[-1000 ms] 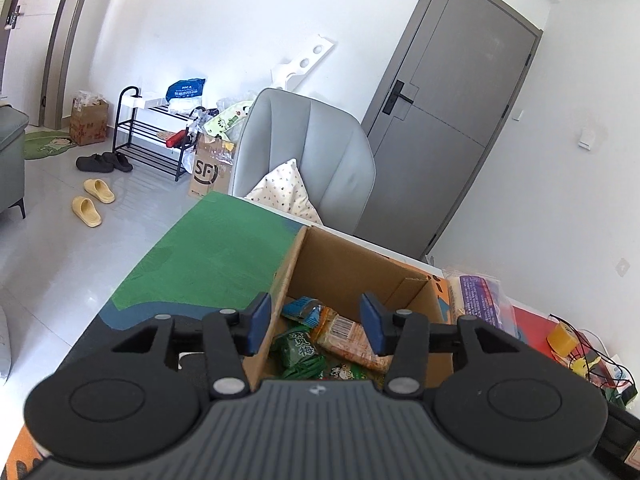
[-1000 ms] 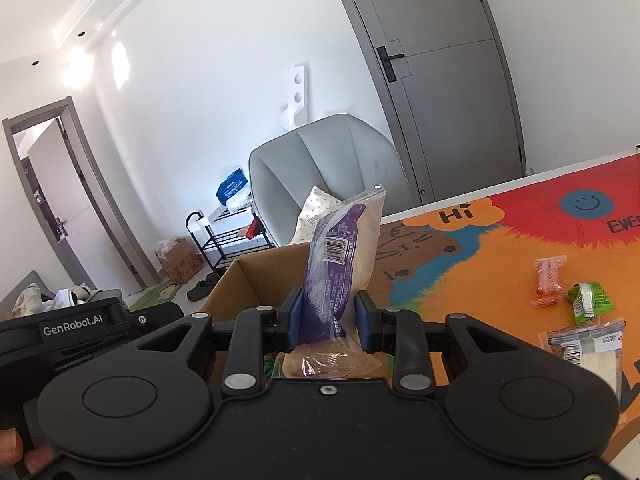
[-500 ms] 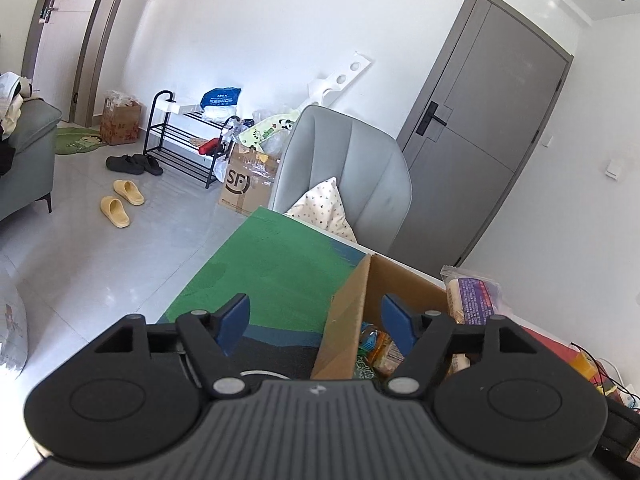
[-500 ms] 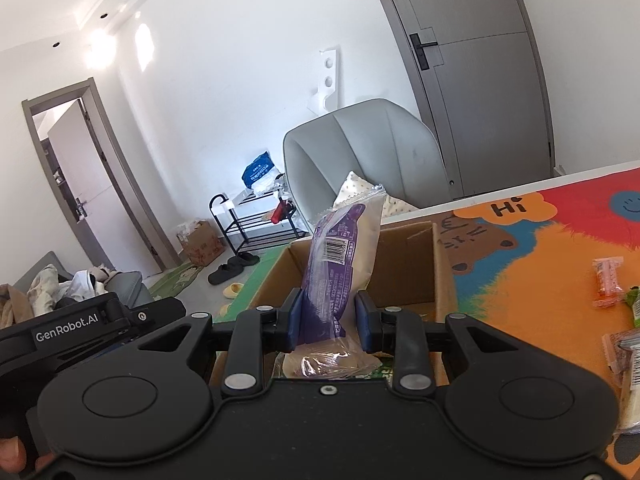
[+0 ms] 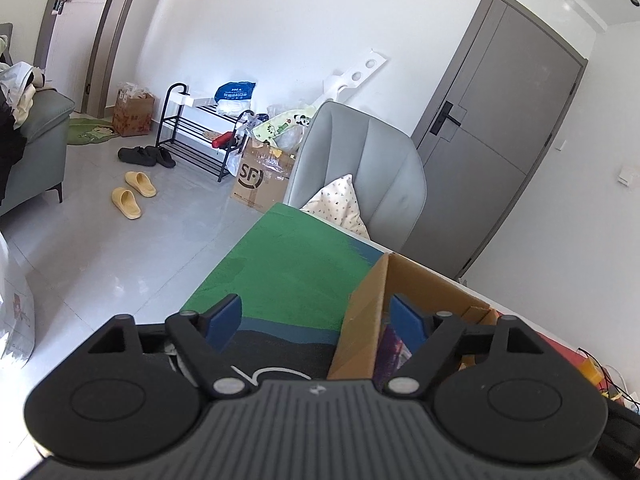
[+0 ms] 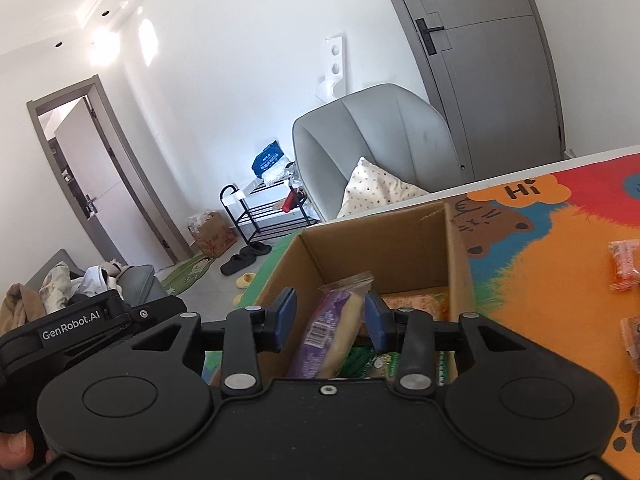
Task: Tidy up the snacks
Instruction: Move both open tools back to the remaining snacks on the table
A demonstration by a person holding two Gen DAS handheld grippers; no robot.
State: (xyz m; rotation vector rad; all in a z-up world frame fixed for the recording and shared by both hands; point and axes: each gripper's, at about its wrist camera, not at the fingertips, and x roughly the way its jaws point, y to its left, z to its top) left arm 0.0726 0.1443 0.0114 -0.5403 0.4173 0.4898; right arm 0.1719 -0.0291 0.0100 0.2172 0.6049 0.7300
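Note:
An open cardboard box [image 6: 380, 240] stands on the colourful mat [image 6: 560, 280]. My right gripper [image 6: 330, 318] hangs over the box with its jaws opening. The purple snack packet [image 6: 332, 328] leans tilted between them and sinks into the box; the left pad is clear of it. An orange packet [image 6: 416, 304] and green packets [image 6: 360, 360] lie inside. My left gripper [image 5: 316, 318] is opening wide and holds nothing. The box's left wall [image 5: 360, 316] stands between its blue fingertips [image 5: 224, 316]. The left gripper's body [image 6: 80, 332] shows at the right view's lower left.
Loose snack packets [image 6: 624, 264] lie on the mat to the right of the box. A grey chair [image 5: 360, 168] with a spotted cushion stands behind the table's far edge. The green part of the mat [image 5: 300, 264] lies left of the box.
My right gripper's jaws parted and the purple packet slid down from upright to tilted inside the box. My left gripper widened and shifted left, straddling the box wall.

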